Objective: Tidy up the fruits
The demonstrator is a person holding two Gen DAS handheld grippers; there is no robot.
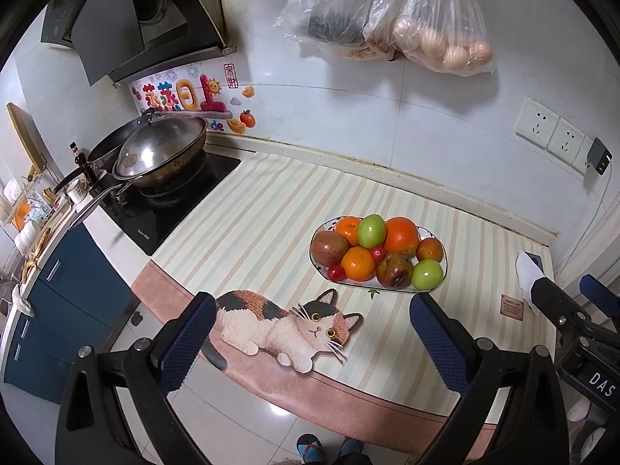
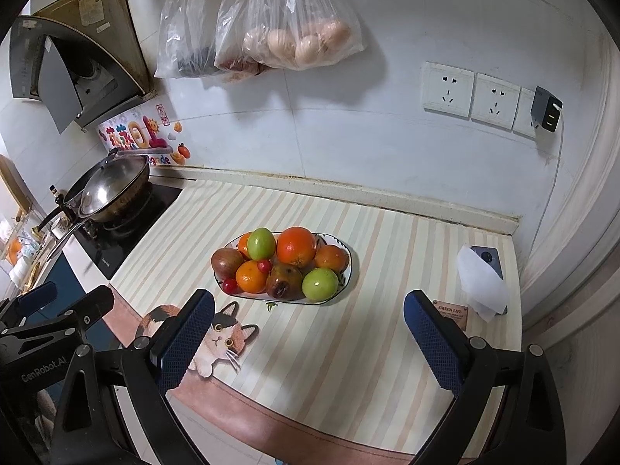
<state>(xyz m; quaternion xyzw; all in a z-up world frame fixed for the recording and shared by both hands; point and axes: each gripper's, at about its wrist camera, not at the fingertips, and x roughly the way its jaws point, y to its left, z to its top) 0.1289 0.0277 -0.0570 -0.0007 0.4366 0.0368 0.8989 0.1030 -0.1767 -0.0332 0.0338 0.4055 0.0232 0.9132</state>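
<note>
A white oval plate (image 1: 441,276) (image 2: 347,276) stands on a striped mat and holds several fruits: oranges (image 1: 401,235) (image 2: 296,246), green fruits (image 1: 371,230) (image 2: 320,284), brownish fruits (image 1: 328,248) (image 2: 285,281) and small red ones (image 1: 336,271) (image 2: 230,285). My left gripper (image 1: 312,343) is open and empty, held above the mat's front edge, short of the plate. My right gripper (image 2: 310,343) is open and empty, also short of the plate. The right gripper shows at the right edge of the left wrist view (image 1: 573,294); the left gripper shows at the left edge of the right wrist view (image 2: 66,302).
A wok with lid (image 1: 162,155) (image 2: 112,190) sits on the stove at the left. A phone under white tissue (image 2: 484,281) (image 1: 527,271) lies at the mat's right end. Plastic bags (image 1: 426,27) (image 2: 286,31) hang on the wall. Sockets (image 2: 471,95) are at the right.
</note>
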